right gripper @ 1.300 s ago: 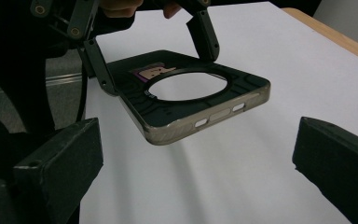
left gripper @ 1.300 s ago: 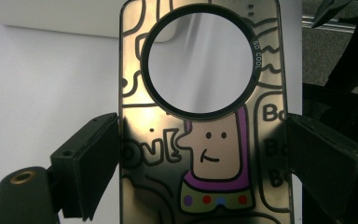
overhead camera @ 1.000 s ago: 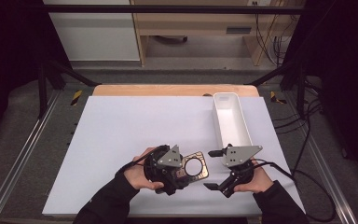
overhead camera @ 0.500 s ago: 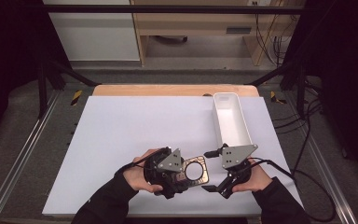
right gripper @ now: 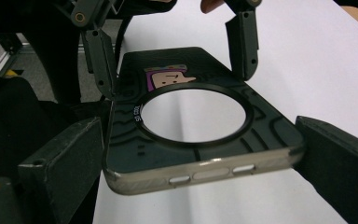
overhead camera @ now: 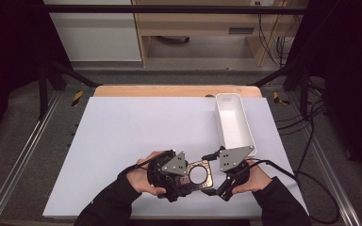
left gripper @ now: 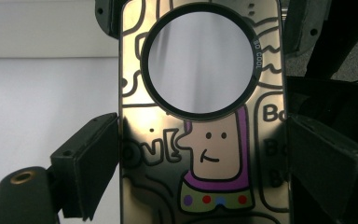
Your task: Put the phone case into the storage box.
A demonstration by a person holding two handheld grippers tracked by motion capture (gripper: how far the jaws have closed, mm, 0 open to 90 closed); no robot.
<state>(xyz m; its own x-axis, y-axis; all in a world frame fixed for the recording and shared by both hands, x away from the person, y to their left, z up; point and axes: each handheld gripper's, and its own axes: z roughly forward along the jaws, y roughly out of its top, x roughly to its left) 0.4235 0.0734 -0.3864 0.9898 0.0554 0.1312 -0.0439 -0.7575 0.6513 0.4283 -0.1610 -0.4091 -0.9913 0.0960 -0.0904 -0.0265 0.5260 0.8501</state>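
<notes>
Both forearms enter from the near table edge, hands angled inward toward each other. Left gripper (overhead camera: 188, 175) and right gripper (overhead camera: 215, 180) meet over the white mat (overhead camera: 122, 132). Phone case (overhead camera: 199, 173) is held between them, lying roughly flat, long axis running from one gripper to the other. Left jaws pinch its long sides. Right jaws flank its other end, left jaw touching, right contact unclear. White tray (overhead camera: 234, 123) sits far right.

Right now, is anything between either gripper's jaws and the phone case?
Nothing visible. The phone case lies directly between the left gripper jaws, and the right gripper jaws flank its other end, with no other object intervening.
</notes>
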